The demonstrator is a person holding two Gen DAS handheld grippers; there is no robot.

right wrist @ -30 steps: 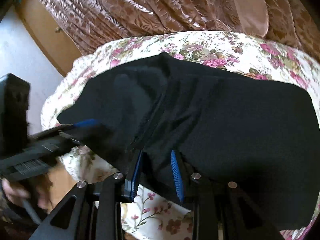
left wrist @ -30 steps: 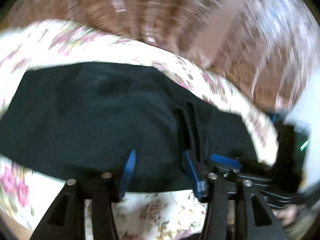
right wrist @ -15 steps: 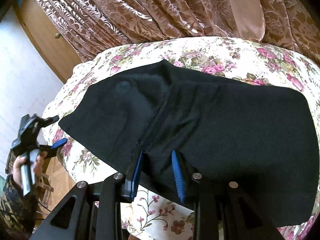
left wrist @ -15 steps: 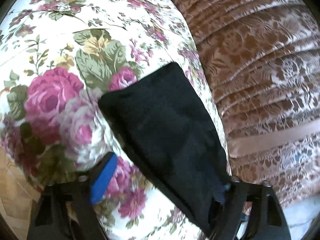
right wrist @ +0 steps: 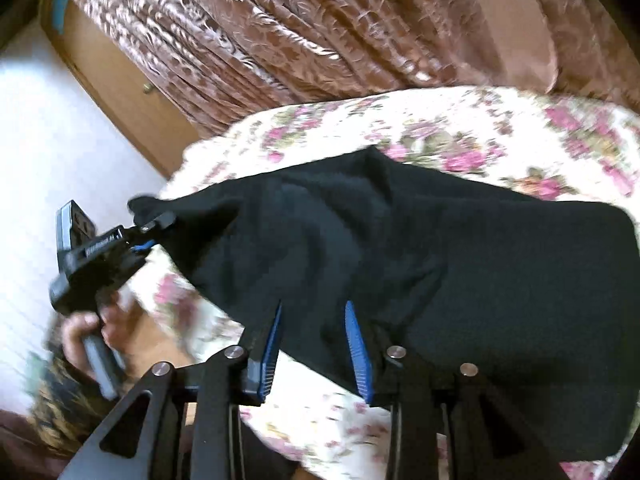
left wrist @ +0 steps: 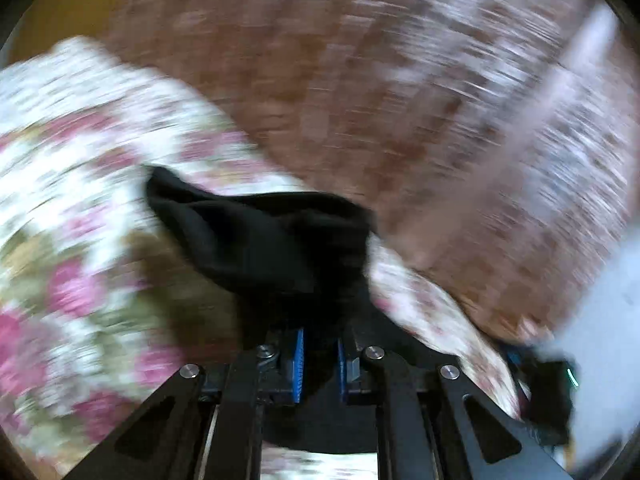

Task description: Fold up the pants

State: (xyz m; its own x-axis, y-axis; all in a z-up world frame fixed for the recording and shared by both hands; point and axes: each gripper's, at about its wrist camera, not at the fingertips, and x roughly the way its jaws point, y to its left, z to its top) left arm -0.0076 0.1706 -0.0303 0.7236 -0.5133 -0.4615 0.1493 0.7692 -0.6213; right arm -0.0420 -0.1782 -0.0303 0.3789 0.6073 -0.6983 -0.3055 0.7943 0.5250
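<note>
The black pants (right wrist: 420, 256) lie folded across the floral bedspread (right wrist: 460, 132). My left gripper (right wrist: 146, 236) is shut on the pants' left end and holds that corner lifted off the bed. In the blurred left wrist view the black cloth (left wrist: 272, 248) bunches between the blue pads of the left gripper (left wrist: 319, 364). My right gripper (right wrist: 316, 344) has its jaws apart, straddling the near edge of the pants, and the cloth does not look pinched.
A brown patterned curtain (right wrist: 300, 32) hangs behind the bed. A wooden door frame (right wrist: 120, 92) and white wall (right wrist: 48, 128) stand at the left. The person's hand (right wrist: 104, 332) holds the left gripper's handle beside the bed's left edge.
My left gripper swung away to the pants' left end, closed on that corner and is lifting it. My right gripper has stayed at the near edge, jaws apart.
</note>
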